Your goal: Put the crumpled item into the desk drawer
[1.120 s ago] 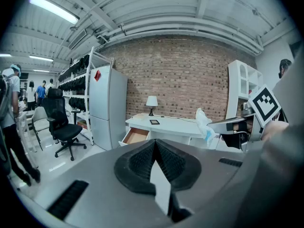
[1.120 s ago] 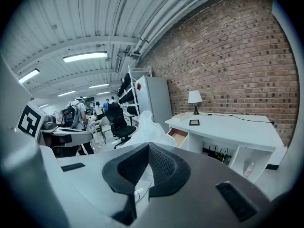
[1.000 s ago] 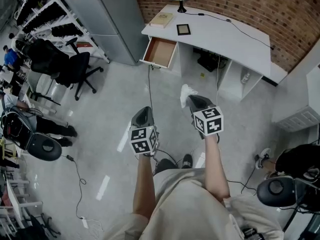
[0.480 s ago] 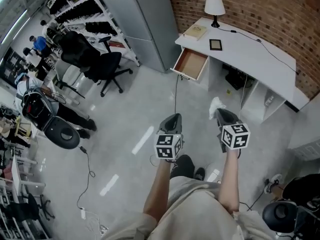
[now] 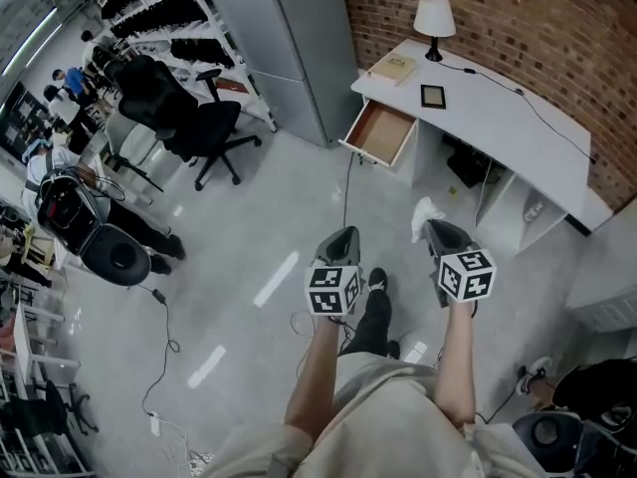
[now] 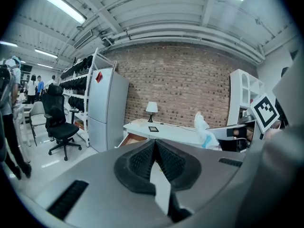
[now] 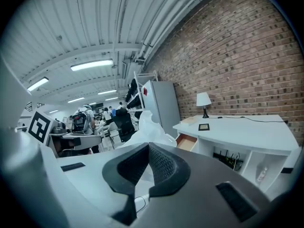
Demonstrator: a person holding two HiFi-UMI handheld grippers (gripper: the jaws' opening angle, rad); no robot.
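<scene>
The crumpled white item (image 5: pixel 426 212) sticks out of my right gripper (image 5: pixel 431 227), which is shut on it above the floor, short of the desk. In the right gripper view the crumpled white item (image 7: pixel 148 126) bulges over the closed jaws of that gripper (image 7: pixel 148 148). My left gripper (image 5: pixel 343 236) hangs beside it, shut and holding nothing; its own view shows the left gripper (image 6: pixel 154 145) with jaws pressed together. The white desk (image 5: pixel 503 116) stands against the brick wall. Its wooden drawer (image 5: pixel 381 132) is pulled open at the left end, also visible as the drawer (image 7: pixel 186 141).
On the desk stand a lamp (image 5: pixel 434 15), a book (image 5: pixel 394 67) and a small dark frame (image 5: pixel 433 96). A tall grey cabinet (image 5: pixel 289 38) stands left of the desk, with a black office chair (image 5: pixel 189 127) further left. Cables trail on the floor (image 5: pixel 159 327). People stand at far left.
The person has walked closer to the desk and turned, so desk and drawer now sit upper right. A foot has stepped forward. Both grippers keep their pose, the right still holding the crumpled item.
</scene>
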